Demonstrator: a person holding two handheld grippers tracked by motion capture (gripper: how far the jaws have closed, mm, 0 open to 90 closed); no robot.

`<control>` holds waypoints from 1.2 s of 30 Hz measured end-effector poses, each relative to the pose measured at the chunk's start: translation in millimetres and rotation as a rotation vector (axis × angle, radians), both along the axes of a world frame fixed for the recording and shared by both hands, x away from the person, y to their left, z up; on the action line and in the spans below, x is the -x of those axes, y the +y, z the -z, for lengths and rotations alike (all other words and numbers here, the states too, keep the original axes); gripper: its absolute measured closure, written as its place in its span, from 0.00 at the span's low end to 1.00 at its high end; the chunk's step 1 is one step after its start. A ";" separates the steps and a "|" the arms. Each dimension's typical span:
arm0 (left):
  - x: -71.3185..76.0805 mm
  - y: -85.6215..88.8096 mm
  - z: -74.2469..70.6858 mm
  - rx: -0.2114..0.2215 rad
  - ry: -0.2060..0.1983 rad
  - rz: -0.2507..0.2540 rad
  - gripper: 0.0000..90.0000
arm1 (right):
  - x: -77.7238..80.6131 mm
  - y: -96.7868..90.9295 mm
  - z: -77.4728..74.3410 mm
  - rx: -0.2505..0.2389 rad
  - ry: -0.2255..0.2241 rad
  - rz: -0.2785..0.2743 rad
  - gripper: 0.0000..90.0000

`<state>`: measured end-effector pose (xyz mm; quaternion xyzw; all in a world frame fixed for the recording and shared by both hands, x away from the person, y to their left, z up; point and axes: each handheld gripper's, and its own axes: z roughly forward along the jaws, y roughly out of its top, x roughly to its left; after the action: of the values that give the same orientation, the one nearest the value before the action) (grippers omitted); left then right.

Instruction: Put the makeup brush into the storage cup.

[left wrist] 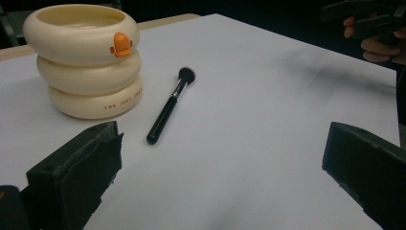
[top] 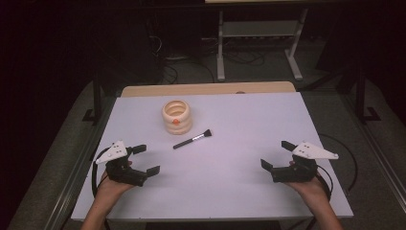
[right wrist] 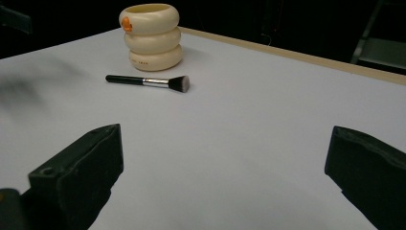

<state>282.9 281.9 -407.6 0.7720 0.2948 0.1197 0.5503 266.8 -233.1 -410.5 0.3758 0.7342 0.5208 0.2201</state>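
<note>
In the high view, a white surface (top: 249, 124) carries a cream ringed holder (top: 176, 116), built like three stacked rings with a small orange mark on its side, standing upright near the middle of the far edge. Just beside it, toward the near edge and a little to the right, a black-handled makeup brush (top: 192, 139) lies flat and slanted, its bristle end pointing to the far right, apart from the holder. The left gripper (top: 142, 159) is held near the near-left corner, its fingers spread wide with nothing between them. The right gripper (top: 274, 154) is held near the near-right corner, its fingers likewise spread and empty. A hand grips each tool from the near edge.

In the left gripper view, the two black fingers (left wrist: 76, 177) stand far apart at the bottom corners. Beyond them the holder (left wrist: 88, 62) stands at the upper left, faint lettering on its lowest ring, and the brush (left wrist: 168, 108) lies to its right without touching it. The other hand (left wrist: 378, 40) shows at the top right.

In the right gripper view, the fingers (right wrist: 81, 172) are also widely parted over bare surface (right wrist: 249, 124). The holder (right wrist: 151, 36) stands toward the far edge, and the brush (right wrist: 146, 81) lies in front of it, bristles to the right.
</note>
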 end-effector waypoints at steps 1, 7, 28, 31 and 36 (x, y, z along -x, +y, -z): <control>0.1 -0.4 -0.1 -0.001 0.000 0.001 0.00 | 0.1 0.0 0.0 0.000 0.000 -0.001 0.00; -1.0 -2.7 0.4 -0.004 0.005 0.005 0.00 | 1.2 0.3 0.6 0.002 0.006 -0.005 0.00; -6.4 -8.3 -3.1 0.008 -0.004 0.027 0.00 | -1.0 4.1 -0.9 0.008 -0.003 -0.011 0.00; -6.8 -9.4 -3.5 0.009 -0.003 0.025 0.00 | -1.5 5.6 -0.5 0.009 -0.002 -0.015 0.00; -7.7 -11.6 -4.4 0.006 -0.009 0.029 0.00 | -3.5 8.8 -0.1 0.008 0.001 -0.025 0.00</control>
<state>290.6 270.3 -403.1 0.7739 0.2817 0.1142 0.5557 270.2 -224.3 -410.4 0.3658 0.7411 0.5204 0.2147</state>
